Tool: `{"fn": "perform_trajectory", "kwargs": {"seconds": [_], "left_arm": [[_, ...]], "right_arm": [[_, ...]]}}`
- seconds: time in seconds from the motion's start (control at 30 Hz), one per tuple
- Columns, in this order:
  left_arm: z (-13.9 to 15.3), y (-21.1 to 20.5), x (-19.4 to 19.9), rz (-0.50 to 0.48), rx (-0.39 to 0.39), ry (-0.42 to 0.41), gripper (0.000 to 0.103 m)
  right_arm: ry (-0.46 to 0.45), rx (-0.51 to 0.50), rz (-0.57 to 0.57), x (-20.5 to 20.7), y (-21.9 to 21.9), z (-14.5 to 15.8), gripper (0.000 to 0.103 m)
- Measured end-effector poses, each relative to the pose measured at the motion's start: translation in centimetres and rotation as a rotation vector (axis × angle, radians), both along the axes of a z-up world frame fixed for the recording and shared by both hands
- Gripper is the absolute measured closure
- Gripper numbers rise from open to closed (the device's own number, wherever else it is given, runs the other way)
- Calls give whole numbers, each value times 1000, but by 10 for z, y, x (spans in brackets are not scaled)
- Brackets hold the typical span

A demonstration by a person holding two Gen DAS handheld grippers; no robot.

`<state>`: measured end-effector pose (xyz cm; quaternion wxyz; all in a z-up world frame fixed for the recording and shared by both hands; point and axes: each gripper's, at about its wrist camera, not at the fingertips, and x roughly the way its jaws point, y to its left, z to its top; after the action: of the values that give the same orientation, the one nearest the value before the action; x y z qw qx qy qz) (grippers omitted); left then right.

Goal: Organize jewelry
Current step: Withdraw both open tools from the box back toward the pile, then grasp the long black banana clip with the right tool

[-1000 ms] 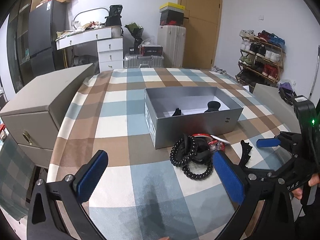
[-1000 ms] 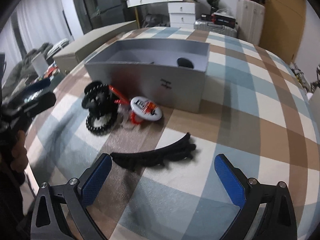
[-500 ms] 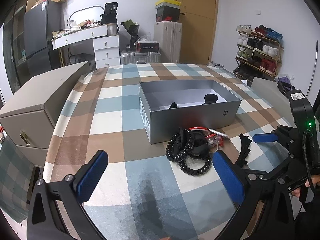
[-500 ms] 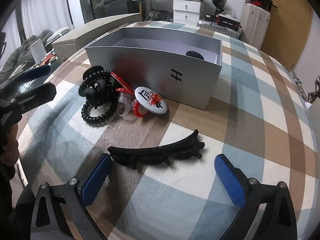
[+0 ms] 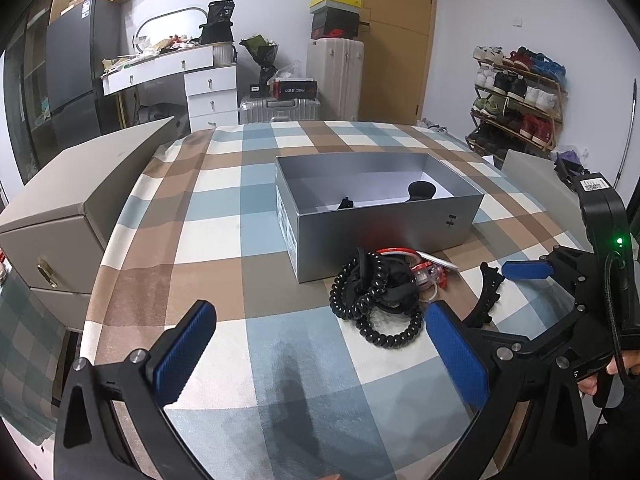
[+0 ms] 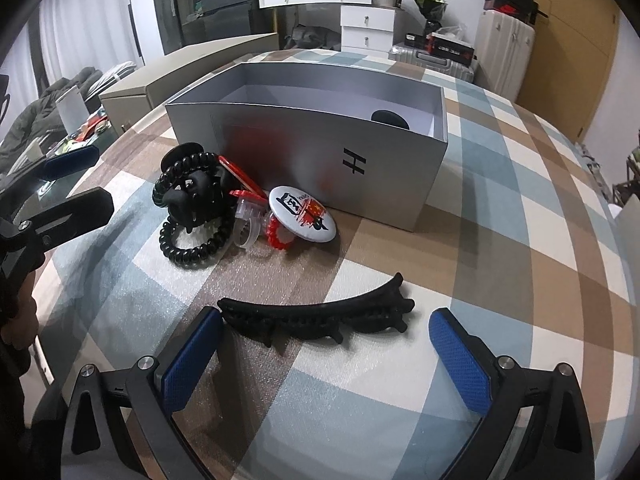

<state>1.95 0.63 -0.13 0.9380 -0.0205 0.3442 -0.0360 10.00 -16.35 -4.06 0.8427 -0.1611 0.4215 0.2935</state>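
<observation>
Both jaws spread wide: right gripper (image 6: pixel 324 360) low over black hair clip (image 6: pixel 320 318); left gripper (image 5: pixel 320 354) near coil hair ties (image 5: pixel 374 300).

even indoor light, fairly bright, falls from overhead; soft shadows lie on the checked tablecloth (image 5: pixel 224 240) under the left gripper (image 5: pixel 320 344). the grey box (image 6: pixel 320 148) front carries a faint red reflection. both views bend strongly toward dark rounded corners; focus is sharp, with slight noise
</observation>
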Motion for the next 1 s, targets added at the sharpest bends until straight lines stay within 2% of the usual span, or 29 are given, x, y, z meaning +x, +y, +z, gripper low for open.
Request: {"fn": "perform_trajectory", "kwargs": {"seconds": [0.33,0.4,0.53,0.67,0.87,1.0], "left_arm": [[-2,0,1,4,2,4,1],[-4,0,2,5,-3,12,1],[-5,-1,2,8,1,17,1],[-6,1,3,16,-5,24,1],[-9,2,6,12,-34,42,1],[-10,-3,11,15,13,55,1]], "right_arm": [[-9,6,3,-1,3,0,0],[-19,13,5,-2,3,1,7],[-46,11,29,-7,4,4,8],[-78,55,38,-10,0,16,8],[-73,144,22,-6,-12,29,8],[-79,168,8,-5,-17,35,8]]}}
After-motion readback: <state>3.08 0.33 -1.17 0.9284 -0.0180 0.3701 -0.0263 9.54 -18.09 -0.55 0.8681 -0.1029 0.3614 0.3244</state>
